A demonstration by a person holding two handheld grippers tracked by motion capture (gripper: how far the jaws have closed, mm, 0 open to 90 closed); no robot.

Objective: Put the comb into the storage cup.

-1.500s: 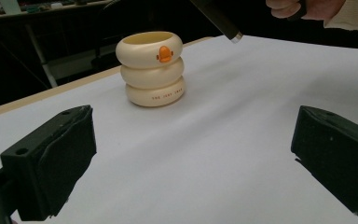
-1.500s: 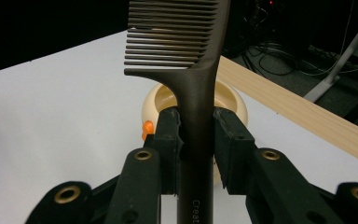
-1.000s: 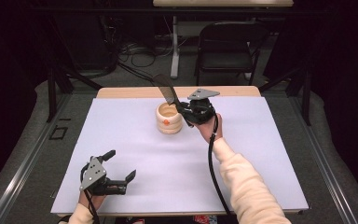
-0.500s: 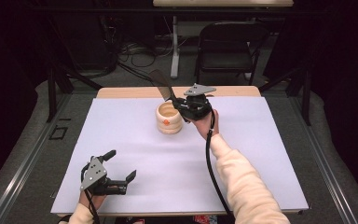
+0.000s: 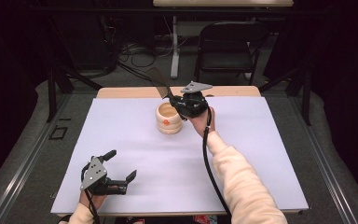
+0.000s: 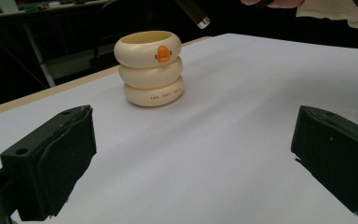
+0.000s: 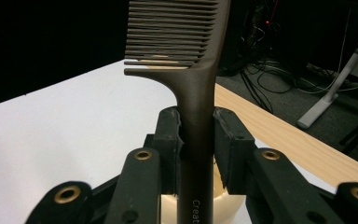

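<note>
1. The comb (image 7: 186, 56) is dark brown, with a long handle and a row of thin teeth at the top.
2. The right tongs (image 7: 198, 140) hold the comb by its handle. The two black jaws squeeze the handle from both sides, so they stand close together.
3. In the high view the comb (image 5: 160, 83) sticks up and away from the right tongs (image 5: 175, 99), tilted over the far side of the table.
4. Right below the right tongs stands a cream cup (image 5: 169, 118). It looks like three fat rings stacked up, with a small orange duck bill on the front.
5. In the right gripper view a bit of the cup (image 7: 168, 207) peeks out under the jaws, behind the comb handle.
6. In the left gripper view the tip of the comb handle (image 6: 193, 10) hangs just above the cup (image 6: 151, 67), not touching it.
7. The left tongs (image 5: 121, 169) are far from the cup, near the front edge of the white table (image 5: 261, 154). Their jaws are spread wide with nothing between them.
8. A person's hand (image 5: 200, 122) in a pale sleeve holds the right tongs.
</note>
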